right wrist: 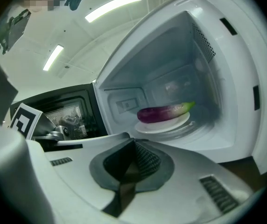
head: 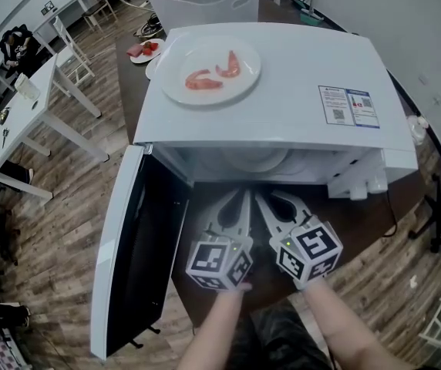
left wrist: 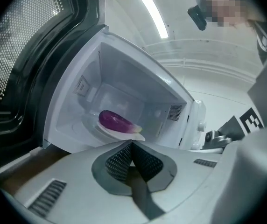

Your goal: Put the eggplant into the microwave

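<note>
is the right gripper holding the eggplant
No, the eggplant lies on a white plate inside the open microwave, while the right gripper sits outside it with its jaws together on nothing.

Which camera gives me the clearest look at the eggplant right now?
The right gripper view: the eggplant shows full length, stem included, on its plate. The left gripper view shows it foreshortened. The head view hides it under the microwave top.
</note>
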`<state>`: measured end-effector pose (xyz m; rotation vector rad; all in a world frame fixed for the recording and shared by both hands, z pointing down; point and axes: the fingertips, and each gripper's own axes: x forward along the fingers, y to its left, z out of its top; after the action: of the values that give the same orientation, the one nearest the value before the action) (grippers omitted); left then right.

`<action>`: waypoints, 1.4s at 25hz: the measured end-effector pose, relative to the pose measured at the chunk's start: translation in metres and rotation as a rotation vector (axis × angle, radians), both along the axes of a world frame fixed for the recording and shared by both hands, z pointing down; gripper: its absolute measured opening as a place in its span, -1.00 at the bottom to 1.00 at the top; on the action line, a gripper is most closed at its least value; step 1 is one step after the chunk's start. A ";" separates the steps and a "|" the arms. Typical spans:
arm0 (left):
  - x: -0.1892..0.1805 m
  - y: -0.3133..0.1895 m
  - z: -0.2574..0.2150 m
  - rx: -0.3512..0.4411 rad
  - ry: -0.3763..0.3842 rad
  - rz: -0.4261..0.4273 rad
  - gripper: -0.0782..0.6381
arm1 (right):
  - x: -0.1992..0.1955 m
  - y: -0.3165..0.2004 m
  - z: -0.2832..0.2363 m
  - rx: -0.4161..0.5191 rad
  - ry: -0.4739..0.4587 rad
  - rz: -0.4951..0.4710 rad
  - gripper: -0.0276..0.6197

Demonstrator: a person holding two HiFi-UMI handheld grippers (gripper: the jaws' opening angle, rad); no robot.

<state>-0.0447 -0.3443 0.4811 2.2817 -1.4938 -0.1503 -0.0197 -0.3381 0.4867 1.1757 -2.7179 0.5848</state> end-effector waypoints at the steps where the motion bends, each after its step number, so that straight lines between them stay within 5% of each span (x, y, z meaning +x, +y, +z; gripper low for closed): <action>1: 0.000 0.003 -0.002 0.004 -0.003 0.003 -0.78 | 0.000 0.003 -0.001 -0.011 -0.009 -0.006 -0.91; 19: 0.006 0.083 -0.045 0.086 -0.061 0.084 -0.78 | -0.003 0.071 -0.049 0.157 0.079 -0.043 -0.91; 35: 0.019 0.166 -0.090 0.144 -0.096 0.197 -0.78 | 0.007 0.149 -0.092 0.202 0.077 -0.003 -0.91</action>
<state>-0.0256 -0.1787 0.3912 2.5686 -1.3315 -0.0954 -0.0122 -0.1895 0.3952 1.2095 -2.7634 0.2623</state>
